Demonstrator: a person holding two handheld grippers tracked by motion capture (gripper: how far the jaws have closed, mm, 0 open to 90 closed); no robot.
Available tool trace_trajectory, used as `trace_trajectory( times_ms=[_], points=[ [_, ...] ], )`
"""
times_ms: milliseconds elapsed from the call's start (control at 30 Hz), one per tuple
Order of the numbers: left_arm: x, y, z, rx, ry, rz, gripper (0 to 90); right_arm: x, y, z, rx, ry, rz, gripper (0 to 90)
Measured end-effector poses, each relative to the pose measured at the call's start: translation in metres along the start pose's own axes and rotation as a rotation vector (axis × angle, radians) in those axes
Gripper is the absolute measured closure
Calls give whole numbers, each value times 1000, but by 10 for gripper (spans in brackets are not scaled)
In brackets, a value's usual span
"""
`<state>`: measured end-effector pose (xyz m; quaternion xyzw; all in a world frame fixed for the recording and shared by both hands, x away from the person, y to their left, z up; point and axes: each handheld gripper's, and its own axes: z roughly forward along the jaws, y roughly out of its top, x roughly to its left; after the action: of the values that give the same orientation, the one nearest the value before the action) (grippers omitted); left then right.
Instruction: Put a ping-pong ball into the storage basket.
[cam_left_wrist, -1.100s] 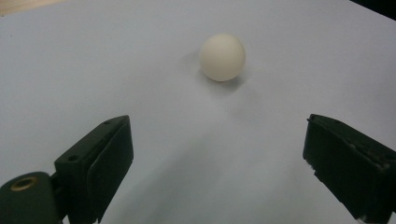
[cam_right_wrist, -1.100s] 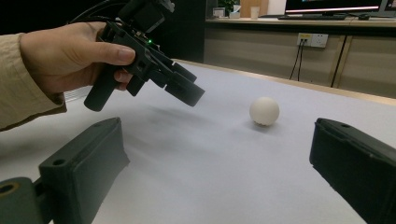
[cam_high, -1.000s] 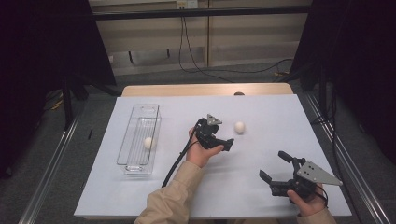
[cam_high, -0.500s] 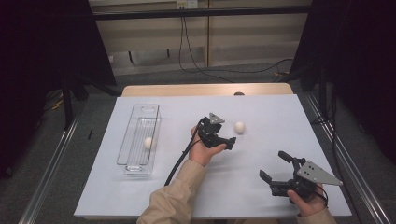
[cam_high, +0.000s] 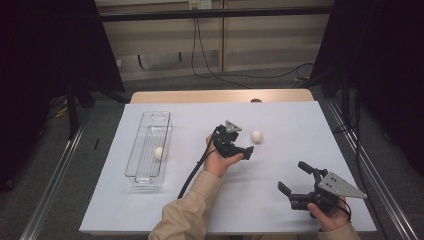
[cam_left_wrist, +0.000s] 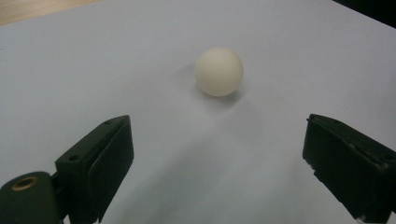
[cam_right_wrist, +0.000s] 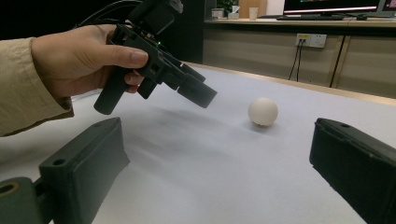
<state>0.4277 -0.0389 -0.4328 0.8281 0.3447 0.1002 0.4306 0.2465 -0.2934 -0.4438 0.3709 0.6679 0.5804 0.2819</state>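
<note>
Left gripper (cam_high: 245, 145) hangs just above the white sheet (cam_high: 280, 120) near the middle of the table, jaws spread wide with nothing between them, aimed at a white ball (cam_high: 257, 136) that lies on the sheet a little ahead of the tips and apart from them. In the left gripper view the ball (cam_left_wrist: 219, 71) sits beyond the two black jaws, roughly midway between their lines, and the right-hand jaw is cut off by the frame's edge. From above, the far jaw of this gripper is partly hidden under its own body and the grey three-cornered plate, so its tip is hard to make out.

Left hand (cam_high: 218, 159) wraps the handle from below, forearm in a tan sleeve (cam_high: 192, 207) coming up from the bottom edge, cable trailing back along it; in the right gripper view the gripper tilts nose-down toward the sheet. Right gripper (cam_high: 294, 178) rests low near the sheet's near right corner, well apart from the ball, jaws likewise wide and empty (both reach out of frame in its own view). The right hand (cam_high: 327, 214) is cut off at the bottom edge.

At the left of the sheet stands a long clear plastic tray (cam_high: 161, 116) with a wire rack inside; a second white ball (cam_high: 159, 153) lies in it, toward its near half.
</note>
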Motion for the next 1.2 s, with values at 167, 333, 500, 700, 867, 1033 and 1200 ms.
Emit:
trace_trajectory(
  times_ms=[167,333,500,700,867,1033,1200],
  points=[
    [-1,1,4,3,0,-1,88,0,0,0,1,-2,1,28],
    [-2,1,8,3,2,2,88,0,0,0,0,-2,0,28],
    [-4,3,14,2,-2,2,88,0,0,0,-5,0,1,28],
    [-6,3,19,10,-5,6,88,0,0,0,-4,2,2,28],
    [-5,4,19,2,2,-1,88,0,0,-1,-4,1,1,28],
    [-4,5,20,5,5,2,88,0,0,0,-3,1,1,28],
    [-5,4,23,6,2,-7,88,-1,0,-1,-6,-2,1,29]
  ],
)
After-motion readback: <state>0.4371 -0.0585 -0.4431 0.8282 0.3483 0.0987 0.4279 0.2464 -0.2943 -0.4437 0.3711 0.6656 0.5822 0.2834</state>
